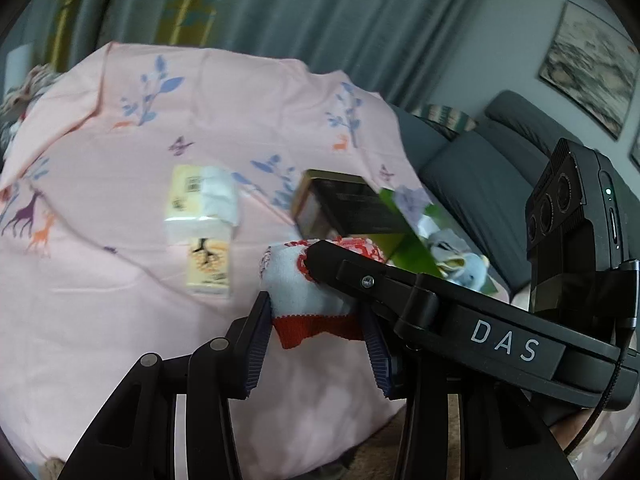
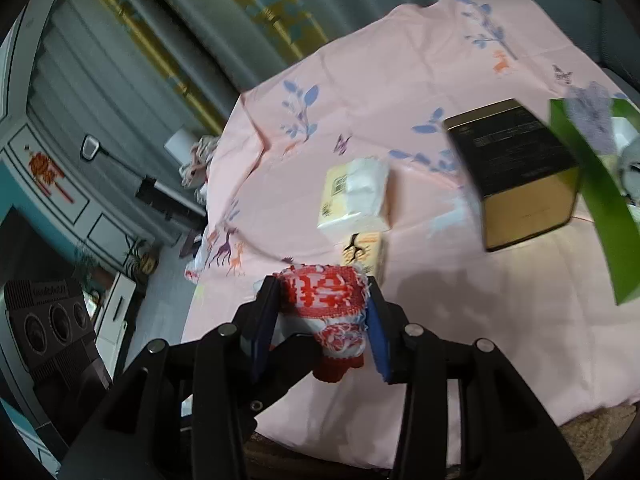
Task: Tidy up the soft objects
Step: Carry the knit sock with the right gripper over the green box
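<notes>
A red, white and pale blue patterned sock (image 1: 298, 292) is held between both grippers above the pink printed sheet (image 1: 120, 300). My left gripper (image 1: 316, 316) is shut on its red cuff end. My right gripper (image 2: 322, 300) is shut on the other, red-and-white end (image 2: 324, 292); its black body crosses the left wrist view (image 1: 460, 320). A green box (image 1: 412, 236) with pale blue and lilac soft items (image 1: 464, 260) stands at the right; it also shows in the right wrist view (image 2: 596, 200).
Tissue packs (image 1: 202, 216) (image 2: 356, 200) lie mid-sheet. A black and gold box (image 1: 340, 208) (image 2: 520, 172) stands beside the green box. A grey sofa (image 1: 480, 176) is at the right, curtains (image 1: 300, 8) behind. A cabinet (image 2: 60, 184) stands left.
</notes>
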`<move>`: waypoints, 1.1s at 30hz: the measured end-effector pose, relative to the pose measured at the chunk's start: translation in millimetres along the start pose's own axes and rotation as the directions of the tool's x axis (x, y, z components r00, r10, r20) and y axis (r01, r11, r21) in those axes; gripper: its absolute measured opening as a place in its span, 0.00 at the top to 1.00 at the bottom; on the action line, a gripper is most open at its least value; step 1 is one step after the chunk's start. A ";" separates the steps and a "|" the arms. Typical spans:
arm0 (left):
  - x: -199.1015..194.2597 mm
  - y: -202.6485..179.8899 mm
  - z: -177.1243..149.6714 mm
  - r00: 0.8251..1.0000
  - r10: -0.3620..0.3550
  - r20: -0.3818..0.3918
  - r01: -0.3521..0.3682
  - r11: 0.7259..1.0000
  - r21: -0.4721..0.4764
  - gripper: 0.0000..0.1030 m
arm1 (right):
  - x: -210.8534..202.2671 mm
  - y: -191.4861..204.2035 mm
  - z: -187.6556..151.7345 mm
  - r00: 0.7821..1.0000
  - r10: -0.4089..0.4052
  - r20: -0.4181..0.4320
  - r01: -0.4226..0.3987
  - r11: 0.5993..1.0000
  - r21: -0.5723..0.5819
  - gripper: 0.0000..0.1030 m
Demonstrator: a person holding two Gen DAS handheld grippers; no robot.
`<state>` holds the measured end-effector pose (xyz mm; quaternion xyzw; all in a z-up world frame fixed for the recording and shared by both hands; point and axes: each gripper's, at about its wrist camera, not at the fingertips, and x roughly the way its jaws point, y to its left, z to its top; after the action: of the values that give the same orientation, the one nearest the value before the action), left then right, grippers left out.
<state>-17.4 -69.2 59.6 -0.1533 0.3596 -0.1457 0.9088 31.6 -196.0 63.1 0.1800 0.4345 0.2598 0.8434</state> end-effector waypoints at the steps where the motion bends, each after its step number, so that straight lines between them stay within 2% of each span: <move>1: 2.0 -6.4 0.8 1.000 -0.004 0.000 0.004 1.000 0.016 0.56 | -3.9 -2.8 0.3 1.000 -0.002 0.008 0.002 1.000 0.006 0.59; 12: 31.1 -67.8 6.5 0.996 -0.086 -0.036 0.090 0.987 0.137 0.56 | -52.4 -51.8 5.1 0.990 -0.067 0.120 0.056 0.994 0.092 0.59; 17: 60.3 -98.2 11.9 0.986 -0.144 -0.085 0.157 0.970 0.187 0.56 | -70.4 -83.7 8.5 0.978 -0.126 0.164 0.100 0.982 0.158 0.59; 24: 108.1 -145.1 22.1 0.962 -0.222 -0.157 0.257 0.931 0.259 0.56 | -96.8 -134.5 18.7 0.950 -0.220 0.222 0.158 0.951 0.266 0.59; 28: 133.6 -173.0 29.9 0.944 -0.277 -0.179 0.320 0.903 0.287 0.56 | -114.3 -162.3 28.7 0.924 -0.278 0.261 0.190 0.929 0.316 0.59; 33: 163.0 -191.2 40.1 0.922 -0.316 -0.222 0.371 0.885 0.281 0.56 | -126.5 -188.6 40.0 0.902 -0.333 0.274 0.222 0.904 0.366 0.58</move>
<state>95.0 -297.5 61.5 -0.0534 0.3745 -0.3733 0.8471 56.2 -425.3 66.3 0.2934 0.3453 0.0260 0.8911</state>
